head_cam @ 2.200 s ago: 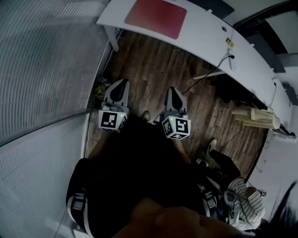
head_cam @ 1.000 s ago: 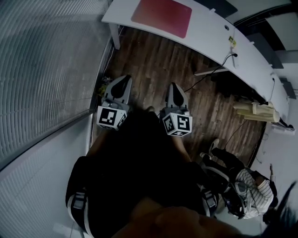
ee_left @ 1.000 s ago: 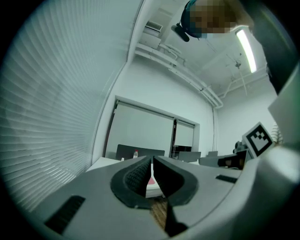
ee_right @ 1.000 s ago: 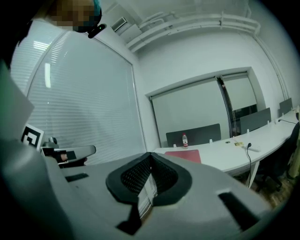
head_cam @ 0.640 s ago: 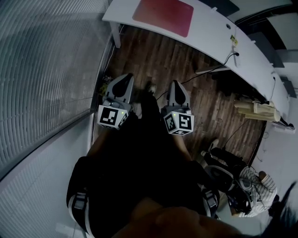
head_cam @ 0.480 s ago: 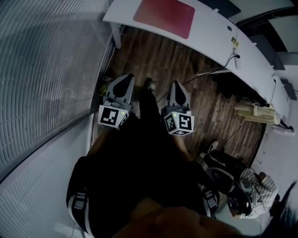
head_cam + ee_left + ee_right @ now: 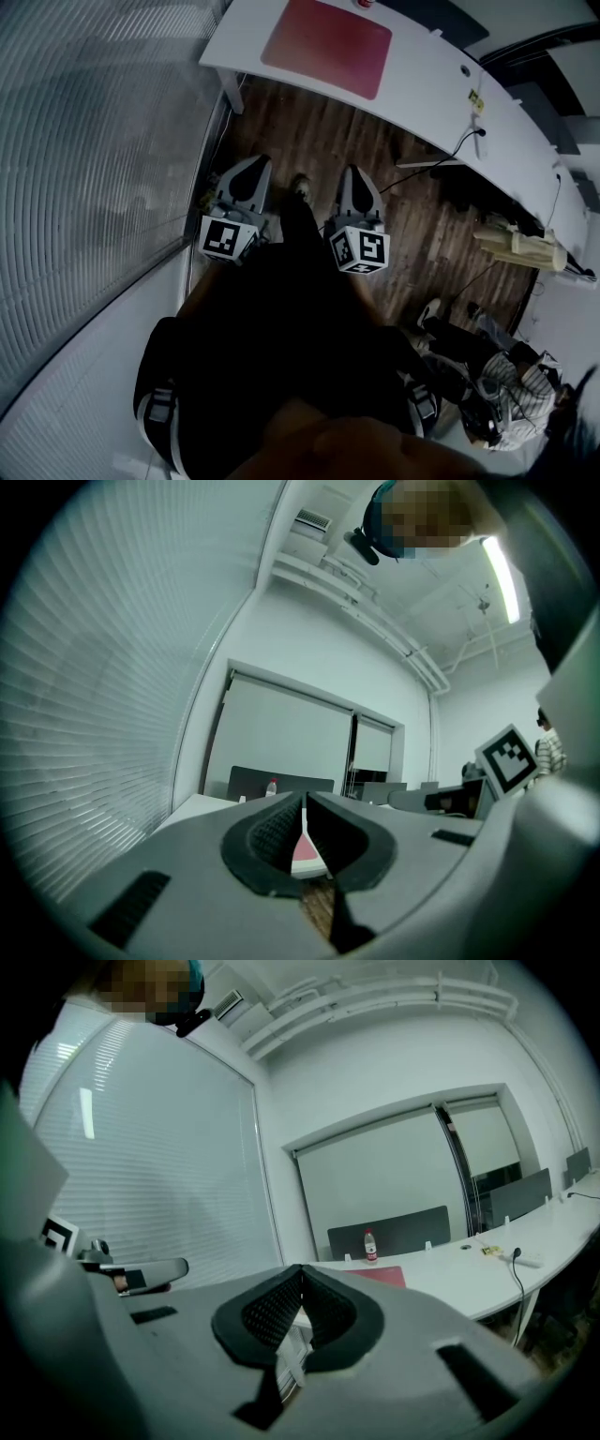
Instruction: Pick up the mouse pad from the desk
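Observation:
A red mouse pad (image 7: 326, 47) lies flat on the near-left end of a long white desk (image 7: 431, 84), at the top of the head view. My left gripper (image 7: 252, 162) and right gripper (image 7: 351, 171) are side by side over the wooden floor, short of the desk, and point towards it. Both are shut with nothing between the jaws. In the left gripper view, the left gripper (image 7: 305, 803) has a sliver of the mouse pad (image 7: 306, 855) showing just below the jaw tips. In the right gripper view, the mouse pad (image 7: 380, 1277) lies beyond the right gripper (image 7: 300, 1274).
Window blinds (image 7: 84, 141) line the left side. A desk leg (image 7: 228, 89) stands at the near-left corner. A cable (image 7: 441, 150) hangs off the desk edge. A bottle (image 7: 369, 1244) stands behind the pad, before a dark partition. A seated person (image 7: 506, 394) is at lower right.
Both grippers have moved forward towards the desk together. In the head view the desk and mouse pad have come lower and show more fully. Both grippers stay shut.

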Tool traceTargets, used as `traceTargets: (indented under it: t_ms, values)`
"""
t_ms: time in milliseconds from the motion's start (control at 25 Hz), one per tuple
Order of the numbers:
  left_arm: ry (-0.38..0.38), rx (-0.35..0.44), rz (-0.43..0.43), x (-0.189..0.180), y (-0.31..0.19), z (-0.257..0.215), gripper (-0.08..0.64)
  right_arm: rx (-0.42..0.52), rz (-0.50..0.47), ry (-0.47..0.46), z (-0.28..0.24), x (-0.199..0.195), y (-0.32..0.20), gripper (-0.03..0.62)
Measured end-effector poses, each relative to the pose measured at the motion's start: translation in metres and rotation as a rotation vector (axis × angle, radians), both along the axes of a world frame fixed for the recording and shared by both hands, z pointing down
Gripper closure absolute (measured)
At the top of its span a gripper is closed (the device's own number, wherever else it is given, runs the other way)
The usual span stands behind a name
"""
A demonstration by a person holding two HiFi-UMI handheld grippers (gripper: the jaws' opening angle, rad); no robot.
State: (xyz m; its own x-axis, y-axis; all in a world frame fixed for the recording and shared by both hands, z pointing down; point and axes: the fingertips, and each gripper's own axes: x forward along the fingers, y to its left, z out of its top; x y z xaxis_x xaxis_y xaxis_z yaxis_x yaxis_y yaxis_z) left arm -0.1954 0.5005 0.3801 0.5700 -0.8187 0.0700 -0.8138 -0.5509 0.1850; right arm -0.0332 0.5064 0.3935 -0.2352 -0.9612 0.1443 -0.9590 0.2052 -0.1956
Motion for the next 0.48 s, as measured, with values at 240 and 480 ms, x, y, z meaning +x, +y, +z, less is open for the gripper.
traceTargets:
  t_ms: [240,480]
  values:
    - [0.002,0.014,-0.023,0.040,-0.069,-0.004,0.546,-0.010,-0.009,-0.011,0.002,0.038,-0.064,0.591]
    - [0.000,0.016,-0.030,0.081,-0.135,-0.005,0.546,-0.019,-0.035,-0.010,0.006,0.073,-0.129,0.591]
